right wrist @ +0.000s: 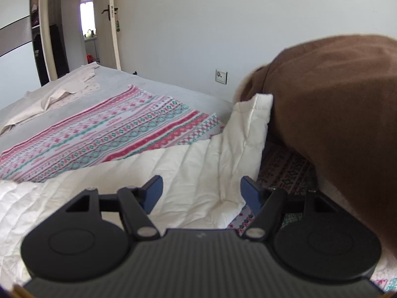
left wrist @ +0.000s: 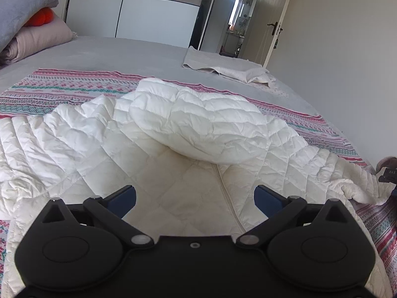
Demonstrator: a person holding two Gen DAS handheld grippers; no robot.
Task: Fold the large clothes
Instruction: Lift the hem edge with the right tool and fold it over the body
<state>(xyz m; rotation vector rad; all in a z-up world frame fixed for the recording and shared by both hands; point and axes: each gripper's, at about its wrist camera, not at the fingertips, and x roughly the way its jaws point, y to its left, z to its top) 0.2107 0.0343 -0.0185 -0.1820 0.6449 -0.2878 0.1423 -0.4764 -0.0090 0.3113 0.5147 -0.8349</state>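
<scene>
A white quilted jacket (left wrist: 158, 159) lies spread on the bed, zip side up, with a puffy folded part (left wrist: 198, 121) resting on its upper middle. My left gripper (left wrist: 196, 196) hovers open just above the jacket's front, the zip (left wrist: 224, 188) running between its blue pads (left wrist: 125, 200). In the right wrist view the jacket's right side (right wrist: 173, 171) lies under my right gripper (right wrist: 202, 191), which is open, its pads clear of the cloth. A raised edge of the jacket (right wrist: 253, 116) leans against a person's brown sleeve (right wrist: 335, 114).
A pink and teal patterned blanket (left wrist: 62, 87) lies under the jacket on the grey bed (left wrist: 124, 52). A beige cloth (left wrist: 223, 64) lies far right, stacked bedding (left wrist: 32, 37) far left. Wardrobe (left wrist: 153, 15), open door (left wrist: 273, 22) and wall (right wrist: 198, 24) bound the bed.
</scene>
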